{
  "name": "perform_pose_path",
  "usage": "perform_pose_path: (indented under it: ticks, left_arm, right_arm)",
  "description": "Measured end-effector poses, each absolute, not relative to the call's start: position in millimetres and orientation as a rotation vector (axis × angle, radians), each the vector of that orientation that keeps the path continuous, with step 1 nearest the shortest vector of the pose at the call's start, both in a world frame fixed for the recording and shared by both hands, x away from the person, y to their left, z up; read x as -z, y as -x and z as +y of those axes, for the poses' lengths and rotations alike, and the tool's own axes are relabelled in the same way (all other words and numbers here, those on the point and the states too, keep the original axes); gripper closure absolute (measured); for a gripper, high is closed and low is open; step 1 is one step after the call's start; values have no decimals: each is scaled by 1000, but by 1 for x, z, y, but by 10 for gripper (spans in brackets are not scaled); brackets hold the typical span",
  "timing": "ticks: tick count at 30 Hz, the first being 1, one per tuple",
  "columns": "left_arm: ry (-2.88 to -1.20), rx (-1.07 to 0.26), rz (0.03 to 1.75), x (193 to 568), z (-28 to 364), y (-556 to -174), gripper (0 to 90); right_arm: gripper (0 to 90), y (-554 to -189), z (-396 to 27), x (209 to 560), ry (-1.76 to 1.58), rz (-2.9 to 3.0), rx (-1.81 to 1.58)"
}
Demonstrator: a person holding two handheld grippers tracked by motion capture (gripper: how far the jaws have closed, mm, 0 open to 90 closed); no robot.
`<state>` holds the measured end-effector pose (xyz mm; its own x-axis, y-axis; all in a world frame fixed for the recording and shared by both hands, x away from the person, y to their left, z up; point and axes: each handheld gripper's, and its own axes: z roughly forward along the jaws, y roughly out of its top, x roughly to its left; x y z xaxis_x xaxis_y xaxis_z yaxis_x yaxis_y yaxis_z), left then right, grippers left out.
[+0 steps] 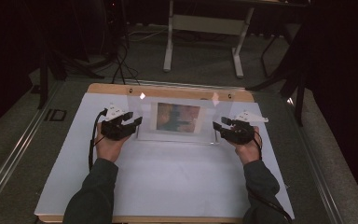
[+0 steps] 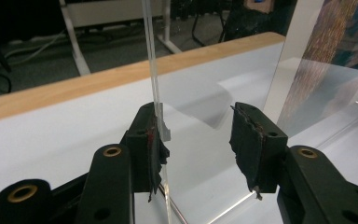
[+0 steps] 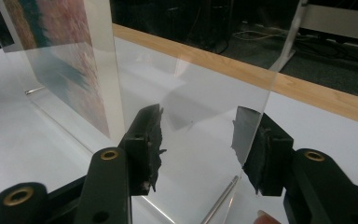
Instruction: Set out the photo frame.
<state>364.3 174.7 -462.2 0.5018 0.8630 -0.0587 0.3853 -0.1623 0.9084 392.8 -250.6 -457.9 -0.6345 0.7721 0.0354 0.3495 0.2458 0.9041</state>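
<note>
A clear acrylic picture stand (image 1: 177, 134) holding a colourful print (image 1: 177, 116) stands upright on the white tabletop (image 1: 168, 177). My left gripper (image 1: 137, 121) sits at the stand's left end and my right gripper (image 1: 216, 125) at its right end. In the left gripper view, my gripper (image 2: 198, 135) stands open, and the pane's edge (image 2: 152, 60) lies against the left pad (image 2: 151, 140), with the print (image 2: 340, 42) farther off. In the right gripper view, my gripper (image 3: 198, 135) is open too. The pane (image 3: 200, 88) passes between its jaws, its edge close to the right pad (image 3: 249, 140).
The board's wooden far edge (image 1: 168, 88) runs just behind the stand. A white-legged desk (image 1: 205, 28) stands on the floor beyond it, with cables (image 1: 121, 60) and dark stands at the left. A person's sleeves (image 1: 93, 191) come in from the bottom.
</note>
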Motion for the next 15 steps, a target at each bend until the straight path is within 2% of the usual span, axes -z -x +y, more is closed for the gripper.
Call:
perform_pose_path:
  ticks: [15]
  left_arm:
    - [-1772,-598,1092,459,176,-338,537]
  right_arm:
    - [500,-371,-248,457,-1050,2131,-1371]
